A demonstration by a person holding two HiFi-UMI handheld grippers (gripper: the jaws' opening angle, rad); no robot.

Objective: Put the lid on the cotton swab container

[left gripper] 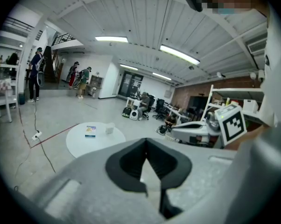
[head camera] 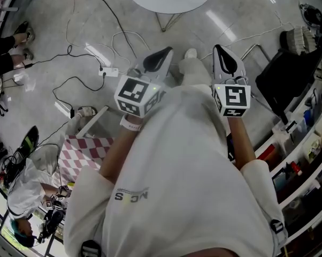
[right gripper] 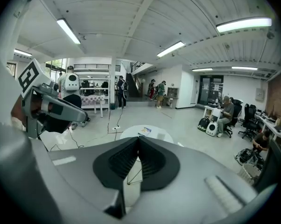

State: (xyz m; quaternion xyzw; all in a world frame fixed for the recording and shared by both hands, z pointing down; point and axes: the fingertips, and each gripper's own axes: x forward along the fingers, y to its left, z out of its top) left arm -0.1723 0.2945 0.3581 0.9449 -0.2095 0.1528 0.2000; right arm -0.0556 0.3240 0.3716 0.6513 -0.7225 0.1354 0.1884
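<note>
Both grippers are held up in front of the person's chest, well above the floor. My left gripper [head camera: 159, 58] is shut with its tips touching and nothing between them. My right gripper [head camera: 227, 57] is also shut and empty. In the left gripper view, the jaws [left gripper: 146, 142] point toward a round white table [left gripper: 80, 146] some way off. On it stand a small white container [left gripper: 109, 128] and a flat blue-printed box [left gripper: 90, 131]; a lid cannot be made out. In the right gripper view the same table [right gripper: 152, 134] shows just past the jaws [right gripper: 138, 139].
Cables and a power strip [head camera: 109, 72] lie on the grey floor. A checkered table [head camera: 81, 151] stands at the left and shelving [head camera: 303, 143] at the right. A seated person [head camera: 27, 186] is at the lower left, and other people stand far back in the room.
</note>
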